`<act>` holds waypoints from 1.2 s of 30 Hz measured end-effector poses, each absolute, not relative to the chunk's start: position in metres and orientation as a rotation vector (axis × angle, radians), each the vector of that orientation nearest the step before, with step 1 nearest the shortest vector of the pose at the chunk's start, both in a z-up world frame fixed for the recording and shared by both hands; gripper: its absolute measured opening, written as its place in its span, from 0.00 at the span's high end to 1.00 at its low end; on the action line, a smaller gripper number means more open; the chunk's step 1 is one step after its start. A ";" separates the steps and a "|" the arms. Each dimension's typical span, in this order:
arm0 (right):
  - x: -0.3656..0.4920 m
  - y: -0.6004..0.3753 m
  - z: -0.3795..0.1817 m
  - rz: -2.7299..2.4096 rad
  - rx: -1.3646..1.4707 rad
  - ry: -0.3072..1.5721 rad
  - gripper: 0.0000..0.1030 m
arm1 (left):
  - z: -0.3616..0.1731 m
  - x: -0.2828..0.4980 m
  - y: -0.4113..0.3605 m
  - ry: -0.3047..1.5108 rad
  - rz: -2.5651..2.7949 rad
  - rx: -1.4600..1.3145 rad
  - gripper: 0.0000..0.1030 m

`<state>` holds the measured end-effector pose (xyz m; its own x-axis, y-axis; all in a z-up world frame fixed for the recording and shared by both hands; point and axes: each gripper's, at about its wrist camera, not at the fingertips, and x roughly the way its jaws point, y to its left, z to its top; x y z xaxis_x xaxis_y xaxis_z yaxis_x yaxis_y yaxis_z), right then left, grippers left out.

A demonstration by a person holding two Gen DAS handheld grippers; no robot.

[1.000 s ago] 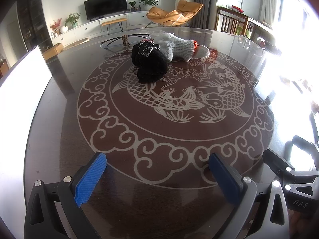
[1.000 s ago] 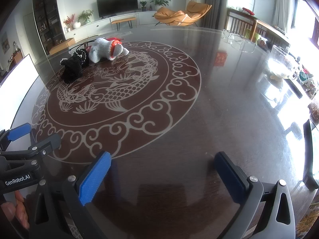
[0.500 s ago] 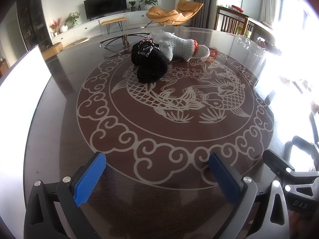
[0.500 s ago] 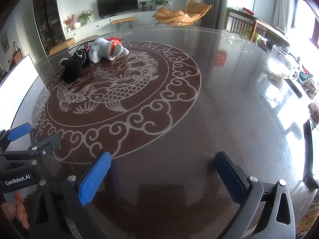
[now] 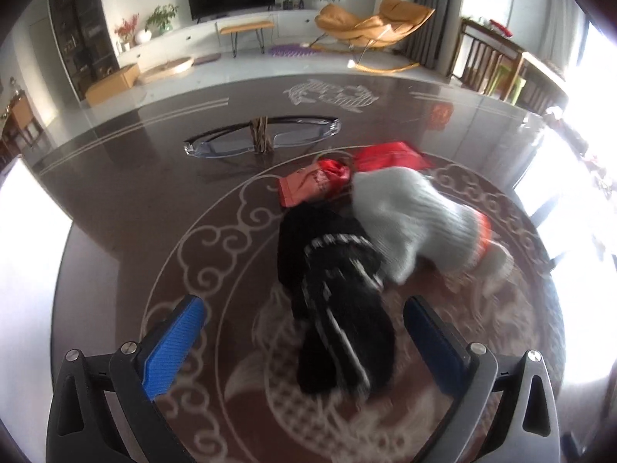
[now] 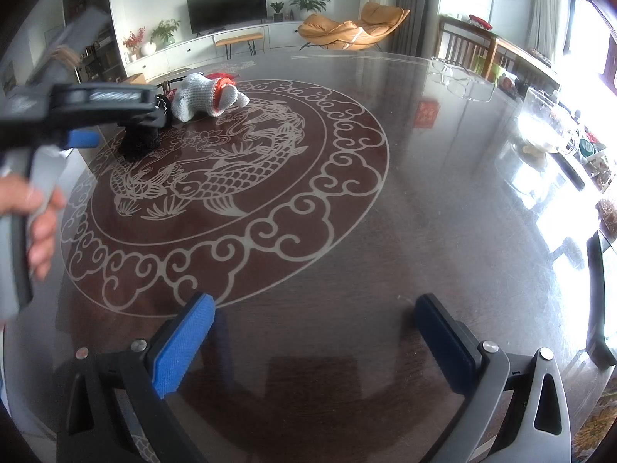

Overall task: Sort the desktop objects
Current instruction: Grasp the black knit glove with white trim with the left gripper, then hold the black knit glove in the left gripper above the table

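Note:
A black knitted item with white stripes (image 5: 339, 301) lies on the round dark table (image 5: 154, 193), between the open jaws of my left gripper (image 5: 304, 332), which hovers just above it. A white knitted glove with an orange cuff (image 5: 416, 220) lies against its right side. Red packets (image 5: 316, 185) lie behind them. In the right wrist view the pile shows far left: the glove (image 6: 204, 94), the black item (image 6: 139, 139), and the left gripper's body (image 6: 77, 112) over it. My right gripper (image 6: 316, 343) is open and empty above the table's near part.
A clear glass stand (image 5: 262, 139) sits beyond the pile. A white board (image 5: 23, 239) borders the table's left edge. Clear containers (image 6: 459, 77) and dishes (image 6: 547, 142) stand at the table's far right. A dark object (image 6: 597, 301) lies at the right edge.
My left gripper has moved forward across the table to the pile, and its open jaws now flank the black knitted item. My right gripper has stayed put.

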<state>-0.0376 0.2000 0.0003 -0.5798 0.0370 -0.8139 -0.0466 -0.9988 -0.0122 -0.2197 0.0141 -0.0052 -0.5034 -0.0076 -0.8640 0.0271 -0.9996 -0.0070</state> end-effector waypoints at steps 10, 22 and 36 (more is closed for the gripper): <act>-0.038 0.200 0.000 2.751 -1.417 0.016 0.00 | -0.005 -0.203 0.010 0.003 -2.802 1.481 0.65; -0.038 0.200 0.000 2.748 -1.415 0.018 0.00 | -0.010 -0.062 -0.006 0.071 -2.828 1.495 0.65; -0.038 0.200 0.001 2.748 -1.415 0.018 0.00 | -0.018 -0.049 -0.002 -0.052 -2.839 1.476 0.08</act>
